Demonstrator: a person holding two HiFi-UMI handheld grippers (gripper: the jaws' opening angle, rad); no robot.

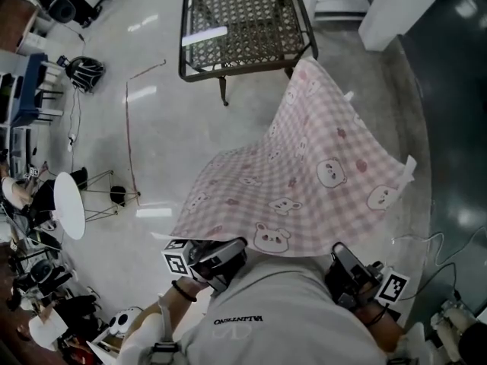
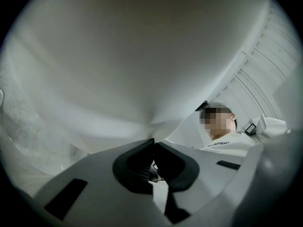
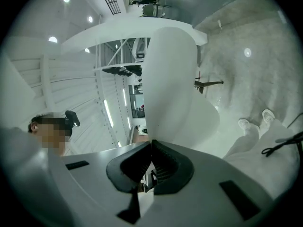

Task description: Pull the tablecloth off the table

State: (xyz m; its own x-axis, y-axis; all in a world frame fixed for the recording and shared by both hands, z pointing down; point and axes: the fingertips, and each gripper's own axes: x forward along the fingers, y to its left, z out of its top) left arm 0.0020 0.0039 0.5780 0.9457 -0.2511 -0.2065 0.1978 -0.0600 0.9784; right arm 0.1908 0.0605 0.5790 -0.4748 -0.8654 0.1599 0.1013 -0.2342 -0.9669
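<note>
upside-down "valentino" print on grey shirt [image 1: 289, 310]

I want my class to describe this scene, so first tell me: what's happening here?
A person holds a gripper in each hand. The left gripper and the right gripper are both shut on the near edge of a pink checked tablecloth with bear prints. The cloth is lifted off the top of the wicker table; only its far corner lies by the table's corner.
</note>
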